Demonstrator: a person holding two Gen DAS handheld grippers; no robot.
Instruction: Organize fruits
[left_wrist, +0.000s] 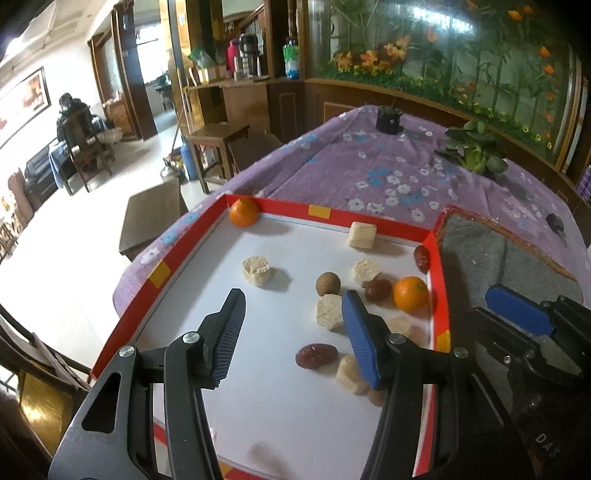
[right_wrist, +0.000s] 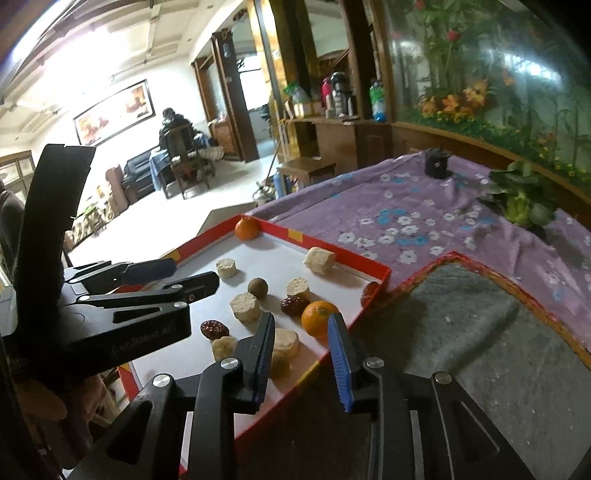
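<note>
A red-walled tray (left_wrist: 369, 218) with a white floor holds fruit and pale snack blocks. One orange (left_wrist: 243, 211) sits in the far left corner, another orange (left_wrist: 410, 293) near the right wall. A brown longan (left_wrist: 327, 283) and red dates (left_wrist: 316, 355) lie among several beige blocks (left_wrist: 258, 269). My left gripper (left_wrist: 291, 317) is open and empty above the tray's middle. My right gripper (right_wrist: 302, 332) is open and empty over the tray's near right edge, just short of the near orange (right_wrist: 319, 318). The left gripper (right_wrist: 192, 277) also shows in the right wrist view.
A second red-rimmed tray with a grey felt floor (right_wrist: 480, 332) lies right of the first. Both rest on a purple flowered cloth (left_wrist: 369, 173). A green potted plant (left_wrist: 474, 147) and a small black object (left_wrist: 388, 118) stand at the far side.
</note>
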